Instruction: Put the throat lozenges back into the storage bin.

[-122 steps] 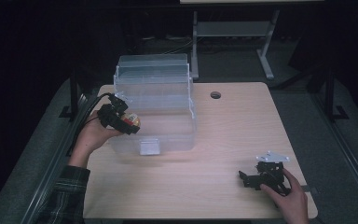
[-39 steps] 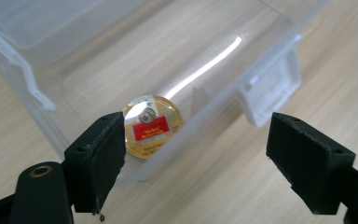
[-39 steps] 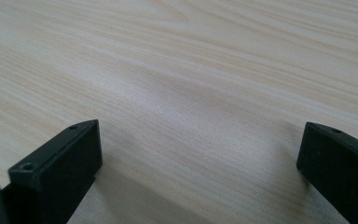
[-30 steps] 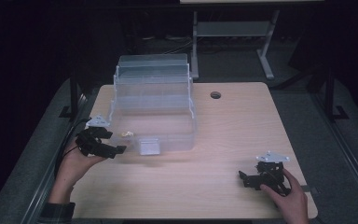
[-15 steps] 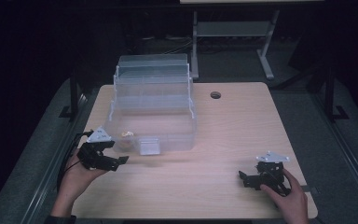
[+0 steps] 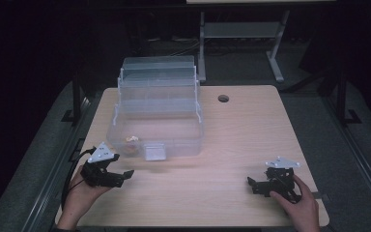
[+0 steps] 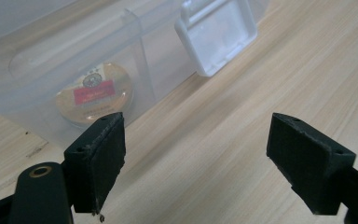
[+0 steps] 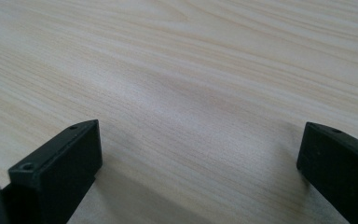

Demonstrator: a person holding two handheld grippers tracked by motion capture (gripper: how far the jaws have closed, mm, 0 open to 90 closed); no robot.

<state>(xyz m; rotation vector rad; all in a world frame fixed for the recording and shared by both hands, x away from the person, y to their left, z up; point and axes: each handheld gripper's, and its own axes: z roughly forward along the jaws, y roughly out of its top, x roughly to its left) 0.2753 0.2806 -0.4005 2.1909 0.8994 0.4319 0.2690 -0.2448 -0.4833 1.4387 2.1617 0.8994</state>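
Inside clear bin [image 6: 154,130], round tin [image 7: 94,93]; latch [image 7: 216,35] front.

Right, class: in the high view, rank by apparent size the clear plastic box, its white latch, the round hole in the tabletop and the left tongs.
1. Clear plastic box
2. Left tongs
3. White latch
4. Round hole

A light wooden table [image 6: 251,140] with a round cable hole [image 6: 223,98] stands on dark grey floor [image 6: 319,104]. Beyond it, a white-legged desk frame [image 6: 241,34] sits in a dim, unlit room.
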